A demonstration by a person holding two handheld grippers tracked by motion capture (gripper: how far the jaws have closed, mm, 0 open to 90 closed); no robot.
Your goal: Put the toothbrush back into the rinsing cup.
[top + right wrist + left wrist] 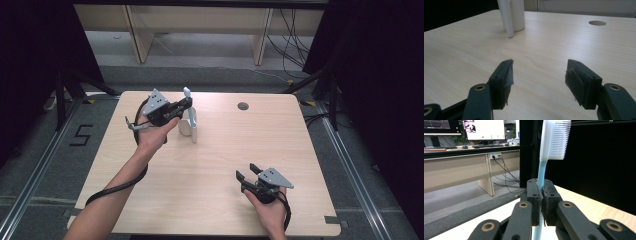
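A light-blue toothbrush with white bristles stands upright at the table's far left, and my left gripper is shut on its handle, head up. The brush's white lower end reaches down to the tabletop in front of a white cup; whether it touches the wood I cannot tell. The cup stands just behind the brush. My right gripper rests near the table's front right, open, with bare wood between its fingers.
The light wooden table has a round cable hole at the back, right of the cup. Black curtains flank both sides. Beyond the far edge stand a desk's legs and hanging cables.
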